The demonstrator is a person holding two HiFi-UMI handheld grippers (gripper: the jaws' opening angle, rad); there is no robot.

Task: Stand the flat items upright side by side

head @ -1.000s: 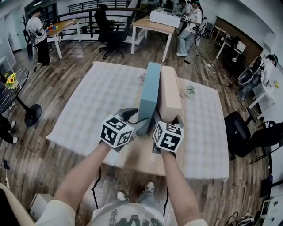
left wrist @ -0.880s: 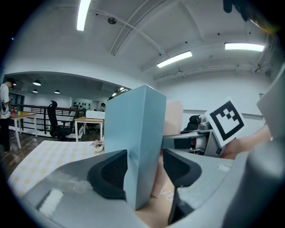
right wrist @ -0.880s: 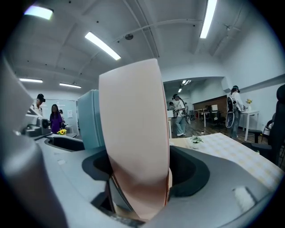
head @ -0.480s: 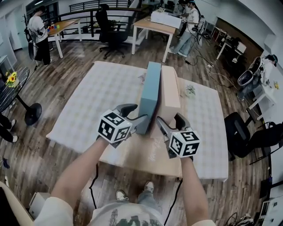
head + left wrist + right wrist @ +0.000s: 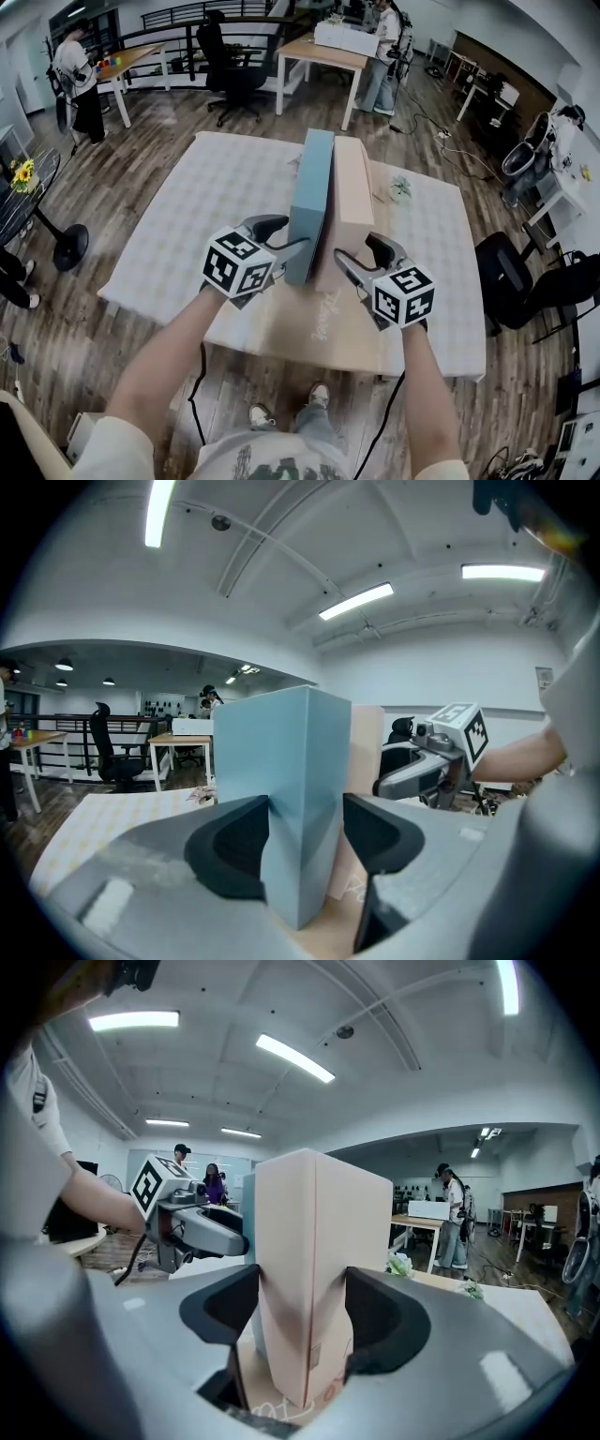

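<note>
Two flat boxes stand upright side by side on the cloth-covered table [image 5: 206,202]: a light blue box [image 5: 314,192] on the left and a beige box [image 5: 352,192] on the right, their long faces touching. My left gripper [image 5: 292,240] is at the blue box's [image 5: 281,761] near end, with both pads pressed on it. My right gripper [image 5: 358,251] holds the beige box's [image 5: 314,1241] near end. Its jaws have just been closing, and both pads now touch the box. A flat brown cardboard sheet [image 5: 300,328] lies under the boxes' near ends.
A small flower sprig [image 5: 401,190] lies on the cloth right of the beige box, and a crumpled scrap [image 5: 298,161] lies at the far left. A black chair [image 5: 511,281] stands by the table's right edge. Desks, chairs and people fill the room beyond.
My right gripper pulled away from the beige box to the right, rolled so its marker cube faces up, then closed on the box's near end. The left gripper has stayed put.
</note>
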